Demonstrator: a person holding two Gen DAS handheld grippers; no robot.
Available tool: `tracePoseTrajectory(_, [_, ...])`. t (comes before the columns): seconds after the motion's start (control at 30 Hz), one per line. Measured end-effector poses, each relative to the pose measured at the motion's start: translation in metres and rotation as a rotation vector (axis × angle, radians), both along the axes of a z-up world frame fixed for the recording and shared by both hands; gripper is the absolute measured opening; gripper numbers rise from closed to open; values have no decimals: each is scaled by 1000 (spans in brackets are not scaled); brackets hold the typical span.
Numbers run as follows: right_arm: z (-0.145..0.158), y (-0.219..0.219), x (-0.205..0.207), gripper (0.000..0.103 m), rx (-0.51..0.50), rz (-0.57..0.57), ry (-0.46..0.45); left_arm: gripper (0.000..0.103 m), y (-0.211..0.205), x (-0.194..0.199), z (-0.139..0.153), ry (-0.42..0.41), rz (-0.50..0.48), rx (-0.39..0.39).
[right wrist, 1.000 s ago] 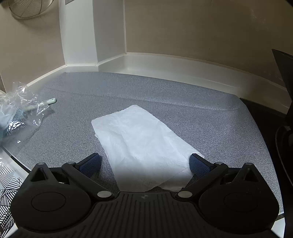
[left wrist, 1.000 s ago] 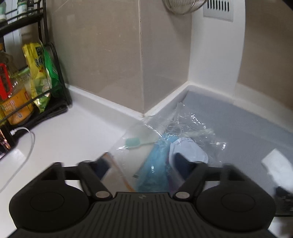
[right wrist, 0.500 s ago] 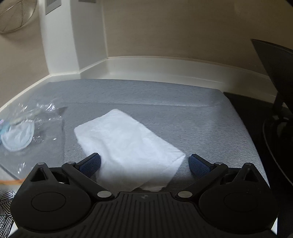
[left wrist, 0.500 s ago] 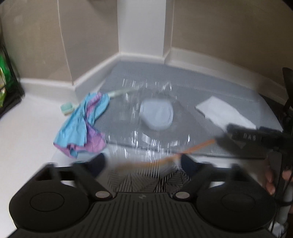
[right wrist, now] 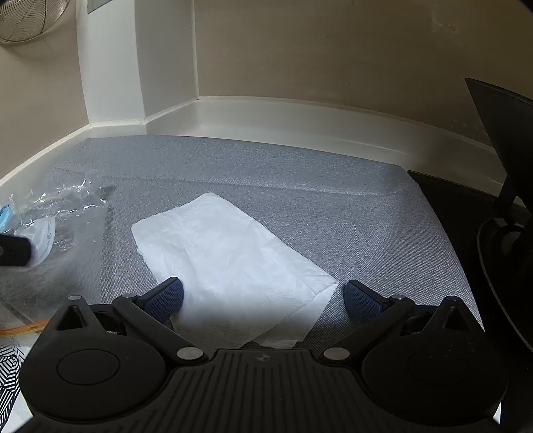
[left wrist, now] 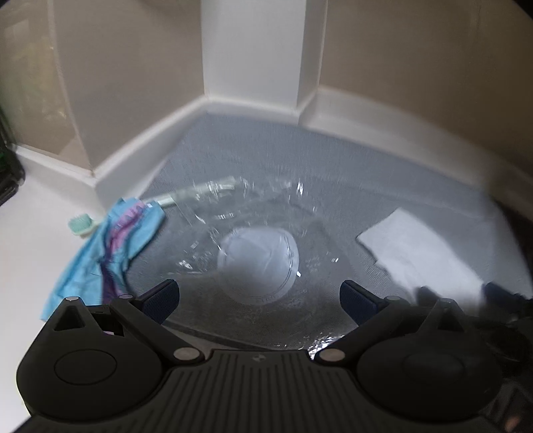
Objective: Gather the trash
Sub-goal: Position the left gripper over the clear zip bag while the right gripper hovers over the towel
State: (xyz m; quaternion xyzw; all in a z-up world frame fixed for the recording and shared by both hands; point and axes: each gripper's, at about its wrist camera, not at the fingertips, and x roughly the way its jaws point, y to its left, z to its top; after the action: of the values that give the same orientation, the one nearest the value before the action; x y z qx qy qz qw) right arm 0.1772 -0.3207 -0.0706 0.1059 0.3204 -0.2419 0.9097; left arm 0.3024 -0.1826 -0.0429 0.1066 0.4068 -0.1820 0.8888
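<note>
while the left gripper (left wrist: 258, 294) points down over the grey mat (left wrist: 383, 173), its jaws are opening to nearly their full spread, the blue pads clear on either side of a clear plastic bag (left wrist: 253, 213) with nothing pressed between them. inside that crinkled bag lies a pale round lid-like piece (left wrist: 258, 263), directly ahead of the gap between the pads. to its left, half on the white counter (left wrist: 30, 253), sits a crumpled blue and purple wrapper (left wrist: 110, 246), with a mint-green toothbrush (left wrist: 81, 225) poking out from beside it – its handle seems to run under the plastic, though the blur makes that hard to confirm. the right gripper (right wrist: 263, 296) hovers with its jaws spread wide and gripping nothing; a white paper towel (right wrist: 230, 263) lies flat on the mat, its near edge reaching between the two pads without either pad touching it. from the right wrist view the plastic bag sits at the far left of the mat, well apart from the towel, and a wire basket (right wrist: 23, 20) hangs on the wall above.
</note>
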Motion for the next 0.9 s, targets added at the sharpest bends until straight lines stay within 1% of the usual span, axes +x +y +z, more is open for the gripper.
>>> tracePoseTrajectory(0.13, [0,3,1,103,-3,21,1,103,-7,11,-24,58,28,73])
tracePoseTrajectory(0.2, [0,4,2,103,-4,30,2,103,-2,13,-28,61,61,28])
tracePoseTrajectory(0.9, [-1,4,3,103,-6,32,3,103,3,4,-31,9,48,11])
